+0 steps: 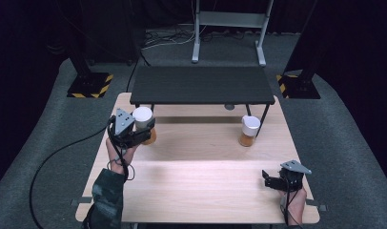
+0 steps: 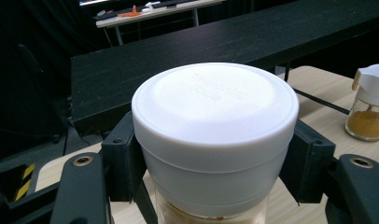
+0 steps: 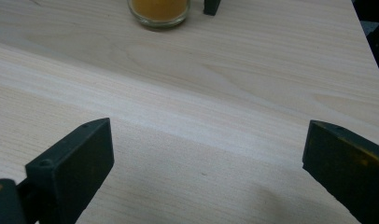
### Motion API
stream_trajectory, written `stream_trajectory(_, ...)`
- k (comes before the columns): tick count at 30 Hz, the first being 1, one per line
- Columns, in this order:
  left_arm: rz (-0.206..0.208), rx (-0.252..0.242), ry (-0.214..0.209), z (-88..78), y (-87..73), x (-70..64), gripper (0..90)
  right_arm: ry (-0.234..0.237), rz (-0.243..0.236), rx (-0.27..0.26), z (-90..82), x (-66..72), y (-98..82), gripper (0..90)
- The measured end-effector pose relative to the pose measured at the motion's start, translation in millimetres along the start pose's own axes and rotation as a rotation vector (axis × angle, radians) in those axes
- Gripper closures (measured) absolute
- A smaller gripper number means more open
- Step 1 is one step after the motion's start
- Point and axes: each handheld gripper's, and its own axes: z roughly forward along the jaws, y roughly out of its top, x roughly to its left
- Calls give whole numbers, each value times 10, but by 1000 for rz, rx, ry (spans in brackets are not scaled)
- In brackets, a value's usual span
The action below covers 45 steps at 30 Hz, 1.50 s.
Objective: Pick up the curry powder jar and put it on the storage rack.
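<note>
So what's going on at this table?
A person sits at a wooden table with a hand-held gripper in each hand. The left gripper is clamped around a white-lidded jar of orange-brown powder, near the table's far left. The right gripper rests open near the right front corner, holding nothing. A second jar of the same kind stands by itself farther back on the right, in front of a low black shelf.

overhead view of whole table (image 1: 206,191) — tongs cameras close, low — shared tabletop
</note>
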Motion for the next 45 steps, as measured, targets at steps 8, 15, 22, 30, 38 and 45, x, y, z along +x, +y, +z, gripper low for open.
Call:
stream_trajectory(8, 1, -4, -5, 24, 68, 15, 334, -1, -2, 6, 2, 8, 10, 9)
stream_trajectory(15, 6, -2, -17, 55, 149, 16, 334, 3, -3, 6, 3, 0, 11, 11)
stream_trajectory(22, 16, -12, -22, 76, 232, 10, 334, 5, -2, 6, 4, -5, 10, 11)
stream_trajectory(30, 21, -4, -38, 114, 321, 38, 334, 7, -1, 6, 4, -7, 10, 11)
stream_trajectory(38, 18, -5, -50, 154, 381, 51, 334, 8, -1, 6, 5, -10, 11, 11)
stream_trajectory(45, 15, -12, -60, 181, 441, 58, 334, 8, 0, 6, 5, -12, 11, 11)
